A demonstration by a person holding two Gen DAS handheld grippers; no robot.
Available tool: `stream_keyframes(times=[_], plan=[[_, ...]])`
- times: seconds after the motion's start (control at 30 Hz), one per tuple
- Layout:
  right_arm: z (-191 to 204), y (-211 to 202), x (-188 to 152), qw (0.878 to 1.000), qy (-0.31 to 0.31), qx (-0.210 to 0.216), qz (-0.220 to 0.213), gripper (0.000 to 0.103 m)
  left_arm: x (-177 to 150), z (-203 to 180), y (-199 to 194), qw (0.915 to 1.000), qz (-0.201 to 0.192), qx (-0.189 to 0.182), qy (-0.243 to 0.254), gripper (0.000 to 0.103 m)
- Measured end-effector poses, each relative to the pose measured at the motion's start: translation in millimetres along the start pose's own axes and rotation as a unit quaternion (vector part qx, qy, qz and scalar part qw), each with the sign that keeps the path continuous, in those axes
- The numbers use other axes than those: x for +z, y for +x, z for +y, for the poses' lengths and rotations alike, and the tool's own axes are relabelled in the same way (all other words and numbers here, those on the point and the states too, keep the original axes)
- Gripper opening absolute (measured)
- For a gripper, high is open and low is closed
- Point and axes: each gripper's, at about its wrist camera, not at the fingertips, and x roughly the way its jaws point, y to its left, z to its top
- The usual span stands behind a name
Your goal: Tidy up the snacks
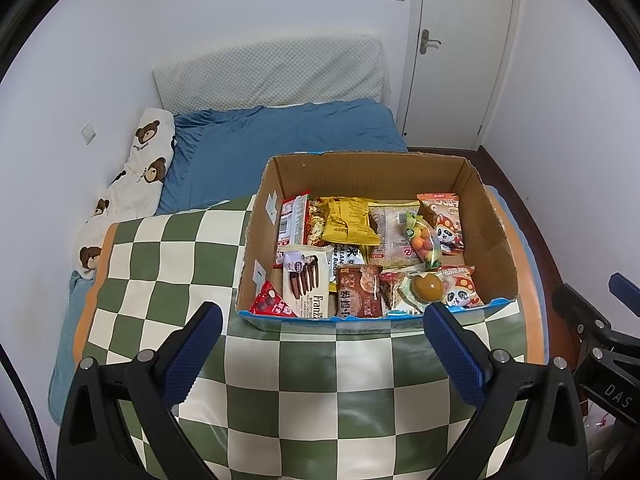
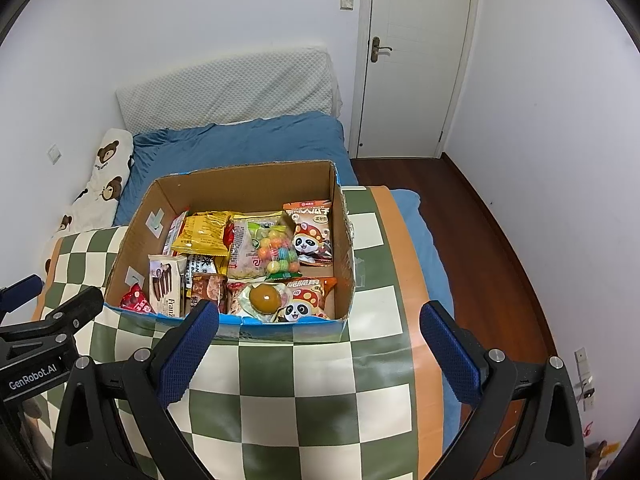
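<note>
Two handheld grippers hover side by side above a bed spread with a green-and-cream checkered blanket (image 1: 320, 392). The left gripper (image 1: 322, 320) has its blue-padded fingers spread wide with nothing between them, and the right gripper (image 2: 320, 320) is likewise wide open and empty. Both point toward an open cardboard box (image 1: 492, 240) that sits on the blanket just beyond the fingertips.

The box is packed with snacks lying flat in a loose layer. Along its near edge, from the left: a small red candy packet (image 1: 270, 302), a white Franzzi wafer pack (image 1: 306, 282) showing chocolate sticks, a brown pastry packet (image 1: 358, 290), a clear-wrapped round golden cake (image 2: 264, 298), and an orange panda snack bag (image 2: 306, 304). Farther back lie a yellow crinkled bag (image 1: 348, 222), a net of coloured candy balls (image 2: 278, 256) resting on a pale pink-printed packet (image 2: 242, 256), and a second panda snack bag (image 1: 442, 222) beside the right wall. A red-and-white wrapper (image 1: 292, 216) stands against the left wall.

Beyond the box stretches a blue bedsheet (image 1: 280, 148), with a bear-print pillow (image 1: 146, 168) along the left wall and a white quilted headboard cushion (image 2: 228, 88) leaning at the far wall. A white door (image 2: 416, 60) stands closed in the far corner, above dark wooden flooring (image 2: 480, 216).
</note>
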Motion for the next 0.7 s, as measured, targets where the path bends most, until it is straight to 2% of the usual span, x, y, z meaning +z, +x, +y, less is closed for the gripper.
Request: stream_keyframes(times=[0.7], plan=[[-3.0,-8.2,2.6,1.000,0.001,0.001,-0.004,0.102,2.0,-2.4,-4.9,1.0000,-0.002,-0.004,0.003,0.103]])
